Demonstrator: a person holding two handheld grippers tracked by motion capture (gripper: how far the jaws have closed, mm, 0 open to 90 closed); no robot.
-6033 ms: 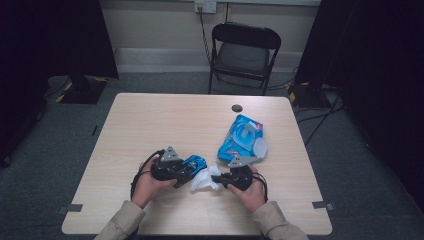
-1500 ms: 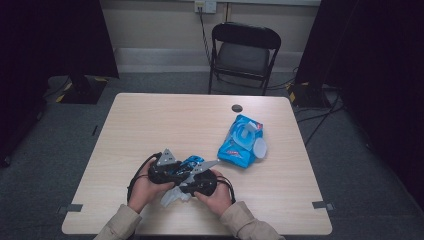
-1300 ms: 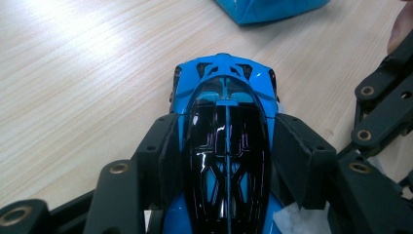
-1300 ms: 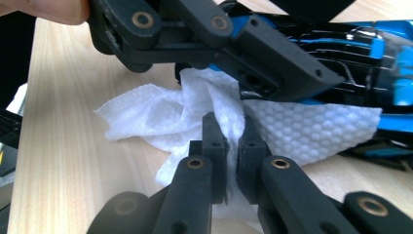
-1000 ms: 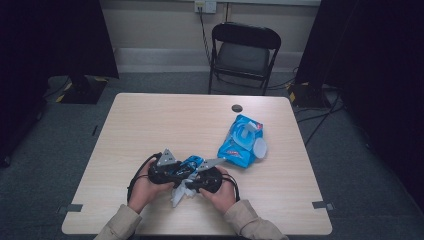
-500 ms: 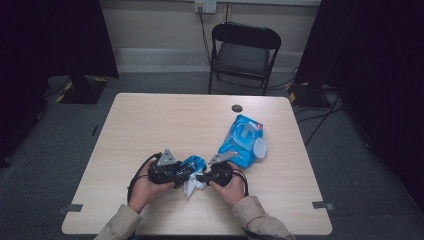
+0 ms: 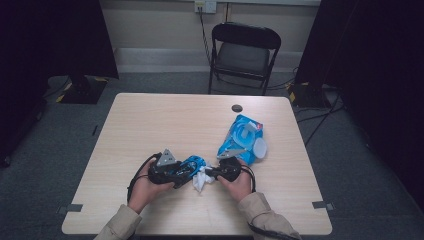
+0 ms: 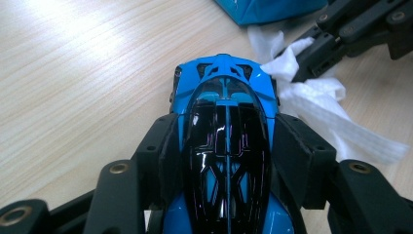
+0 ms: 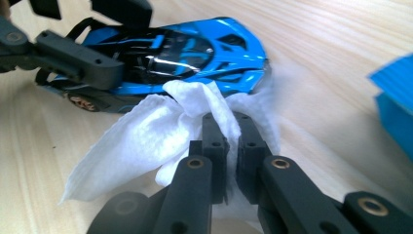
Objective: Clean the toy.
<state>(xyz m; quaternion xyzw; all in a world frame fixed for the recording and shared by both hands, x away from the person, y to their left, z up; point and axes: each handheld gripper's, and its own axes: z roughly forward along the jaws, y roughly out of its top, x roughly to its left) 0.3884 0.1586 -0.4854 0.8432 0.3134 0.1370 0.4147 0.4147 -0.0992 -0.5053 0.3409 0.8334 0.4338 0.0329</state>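
Since the frame half a second back, the right gripper (image 7: 216, 173) has slid a little toward 3 o'clock along the table, carrying the white wipe (image 7: 200, 181) with it; a second and a half ago it sat lower and further toward 9 o'clock, under the car. The left gripper (image 7: 186, 169) has kept its place throughout, and the blue packet has not shifted.

At the left of the high view, the left gripper clamps the blue toy car (image 7: 190, 165) across its body, a black jaw pressed on each flank, as the left gripper view shows around the car (image 8: 225, 122). The car lies flat on the table, its long axis running from 9 o'clock to 3 o'clock, its free end toward 3 o'clock and slightly up, just beside the wipe. In the right gripper view the car (image 9: 195, 53) lies crosswise, and the right gripper (image 9: 229, 127) has its jaws pressed together on a bunched fold of the wipe (image 9: 146, 131), which touches the car's side.

At 2 o'clock from the car sits the blue wipes packet (image 7: 245, 140), close to the right gripper. The table (image 7: 150, 125) is pale wood-grain laminate; a small dark disc (image 7: 236, 108) rests near its far edge. Beyond stands a black folding chair (image 7: 243, 55) on grey carpet, dark curtains at either side.
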